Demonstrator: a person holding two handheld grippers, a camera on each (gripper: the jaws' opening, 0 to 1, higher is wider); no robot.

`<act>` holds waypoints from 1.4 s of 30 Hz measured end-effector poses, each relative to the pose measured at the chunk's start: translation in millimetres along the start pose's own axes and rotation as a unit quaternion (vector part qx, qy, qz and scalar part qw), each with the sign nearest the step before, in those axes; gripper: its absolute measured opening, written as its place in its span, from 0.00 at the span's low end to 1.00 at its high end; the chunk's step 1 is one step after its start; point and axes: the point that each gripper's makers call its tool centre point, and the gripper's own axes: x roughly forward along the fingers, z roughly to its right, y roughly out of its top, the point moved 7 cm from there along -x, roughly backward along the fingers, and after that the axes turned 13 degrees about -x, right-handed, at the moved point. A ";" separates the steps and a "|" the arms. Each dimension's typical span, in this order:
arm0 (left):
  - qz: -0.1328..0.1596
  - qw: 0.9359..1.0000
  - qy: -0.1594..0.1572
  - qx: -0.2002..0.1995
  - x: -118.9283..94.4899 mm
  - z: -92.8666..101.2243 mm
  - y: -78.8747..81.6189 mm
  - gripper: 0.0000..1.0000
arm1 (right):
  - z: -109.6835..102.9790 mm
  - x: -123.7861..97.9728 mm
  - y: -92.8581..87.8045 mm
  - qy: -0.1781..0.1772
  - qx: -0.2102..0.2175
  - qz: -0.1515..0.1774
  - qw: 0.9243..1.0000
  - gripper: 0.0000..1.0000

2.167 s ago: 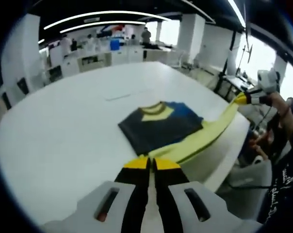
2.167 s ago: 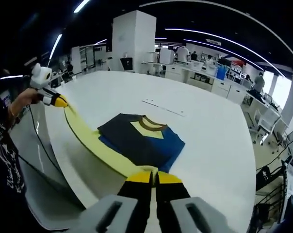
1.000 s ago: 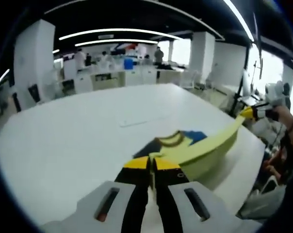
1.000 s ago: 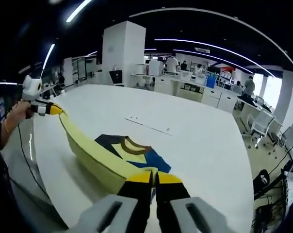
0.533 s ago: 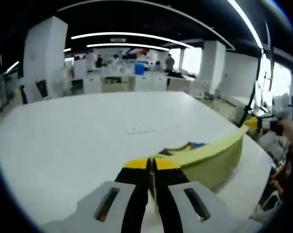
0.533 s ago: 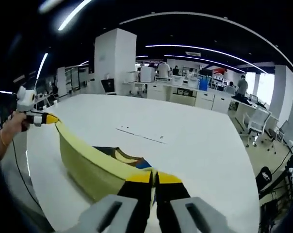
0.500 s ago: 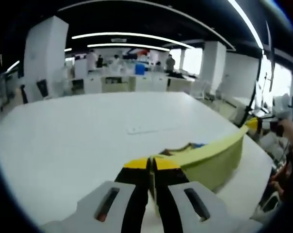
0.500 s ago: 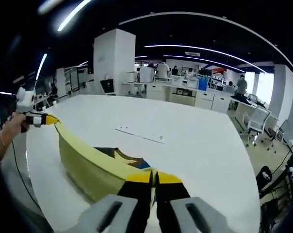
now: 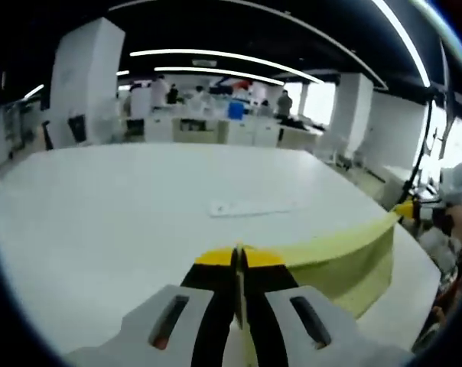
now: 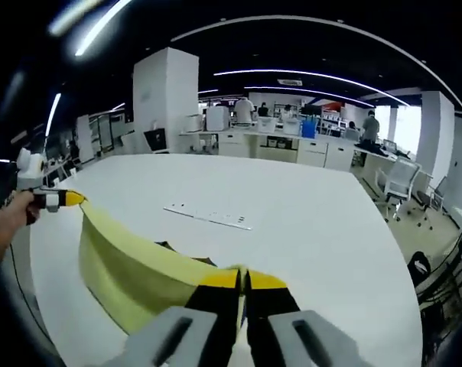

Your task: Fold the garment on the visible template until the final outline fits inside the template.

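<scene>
In the left gripper view, the left gripper (image 9: 236, 258) has its jaws pressed together on one end of the garment's yellow hem (image 9: 339, 256), which stretches as a raised band to the right gripper (image 9: 408, 209) near the table's edge. In the right gripper view, the right gripper (image 10: 242, 280) is likewise clamped on the hem (image 10: 131, 267), with the left gripper (image 10: 65, 199) at its far end. The garment's dark body (image 10: 187, 256) peeks just behind, lying on the white table (image 10: 307, 229). A pale template strip (image 10: 208, 215) lies farther out on the table.

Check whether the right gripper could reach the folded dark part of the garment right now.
Probably not: the right gripper is shut on the yellow hem, which hangs raised in front of the dark part.
</scene>
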 end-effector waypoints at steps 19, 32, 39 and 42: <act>0.002 0.998 0.017 -0.067 67.8 -39.4 -47.9 0.00 | 5.8 78.0 -36.4 -0.023 0.057 -0.037 0.997 0.00; -0.023 0.997 0.027 -0.068 94.1 -52.0 -65.7 0.00 | 4.6 107.9 -68.9 -0.033 0.087 -0.073 0.993 0.00; -0.014 0.998 0.036 -0.053 103.0 -52.5 -70.1 0.00 | 5.6 116.9 -79.8 -0.028 0.090 -0.089 0.992 0.00; -0.016 0.998 0.043 -0.047 104.7 -51.4 -75.4 0.00 | 6.4 118.4 -81.6 -0.025 0.094 -0.089 0.991 0.00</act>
